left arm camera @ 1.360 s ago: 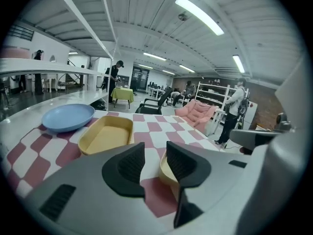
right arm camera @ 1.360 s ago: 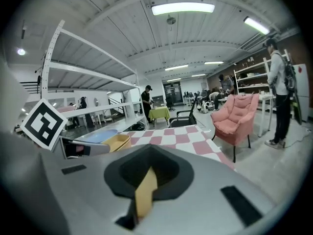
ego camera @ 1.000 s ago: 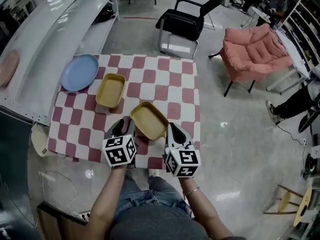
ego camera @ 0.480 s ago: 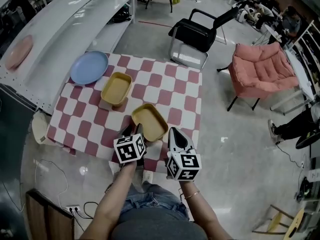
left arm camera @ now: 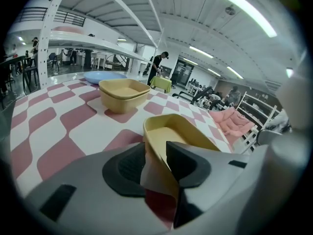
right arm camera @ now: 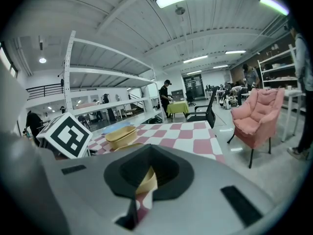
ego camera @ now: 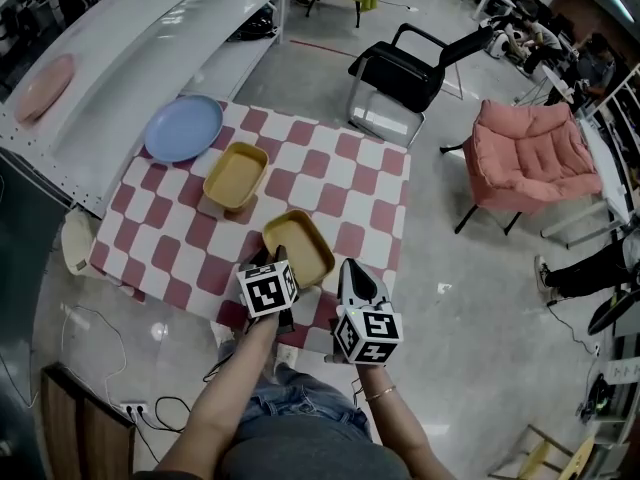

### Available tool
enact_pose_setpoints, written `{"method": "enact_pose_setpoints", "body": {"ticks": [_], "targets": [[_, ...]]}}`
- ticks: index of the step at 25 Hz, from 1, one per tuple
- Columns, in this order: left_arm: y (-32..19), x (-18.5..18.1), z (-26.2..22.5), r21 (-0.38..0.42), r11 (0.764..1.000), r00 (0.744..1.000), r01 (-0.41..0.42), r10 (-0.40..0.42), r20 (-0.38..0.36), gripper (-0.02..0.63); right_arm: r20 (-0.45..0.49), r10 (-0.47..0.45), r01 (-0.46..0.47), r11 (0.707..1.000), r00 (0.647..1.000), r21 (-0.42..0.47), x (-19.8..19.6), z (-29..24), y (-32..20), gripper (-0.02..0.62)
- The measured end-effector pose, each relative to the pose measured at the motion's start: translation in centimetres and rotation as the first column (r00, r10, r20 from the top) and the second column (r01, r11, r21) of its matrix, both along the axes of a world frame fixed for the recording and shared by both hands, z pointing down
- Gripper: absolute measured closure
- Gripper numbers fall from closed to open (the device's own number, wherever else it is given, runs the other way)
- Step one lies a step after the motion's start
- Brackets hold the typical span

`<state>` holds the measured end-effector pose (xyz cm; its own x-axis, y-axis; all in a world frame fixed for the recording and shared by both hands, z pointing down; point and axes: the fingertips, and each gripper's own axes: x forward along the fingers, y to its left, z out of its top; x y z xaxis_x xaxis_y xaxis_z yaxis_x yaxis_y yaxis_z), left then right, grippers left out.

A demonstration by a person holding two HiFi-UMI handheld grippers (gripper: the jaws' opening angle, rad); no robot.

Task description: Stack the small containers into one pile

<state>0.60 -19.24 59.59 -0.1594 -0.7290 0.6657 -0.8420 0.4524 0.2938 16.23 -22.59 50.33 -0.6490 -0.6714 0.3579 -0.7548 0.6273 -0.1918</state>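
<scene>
Rim of nearer yellow container (left arm camera: 188,130) pinched in left tool (left arm camera: 156,153).

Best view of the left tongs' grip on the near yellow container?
Left gripper view: left tongs clamp the container by its rim. Head view shows it from above, grip hidden; right gripper view, a sliver.

Left gripper (ego camera: 277,261) has moved onto the near container (ego camera: 300,248) rim.

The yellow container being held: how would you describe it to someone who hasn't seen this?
Look at the checked table. Two yellow containers sit on it; the held container is at the near edge, away from the blue plate. Unlike the other container, its wall is pinched in the left gripper.
</scene>
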Motion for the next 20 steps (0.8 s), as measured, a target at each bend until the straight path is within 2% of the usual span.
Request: {"method": "enact_pose_setpoints", "body": {"ticks": [8,20], "targets": [[-0.1,-0.6,0.4,-0.033,0.997,0.997,0.074,-0.074,-0.009,0.561,0.002,-0.005,0.005,1.000,1.000,0.000,-0.2,-0.2,-0.5,0.586],[0.6,-1.2,-0.5,-0.005,0.998,0.997,0.067,-0.067,-0.028,0.575,0.003,-0.003,0.003,1.000,1.000,0.011,-0.4,-0.6,-0.5,0.586]]}}
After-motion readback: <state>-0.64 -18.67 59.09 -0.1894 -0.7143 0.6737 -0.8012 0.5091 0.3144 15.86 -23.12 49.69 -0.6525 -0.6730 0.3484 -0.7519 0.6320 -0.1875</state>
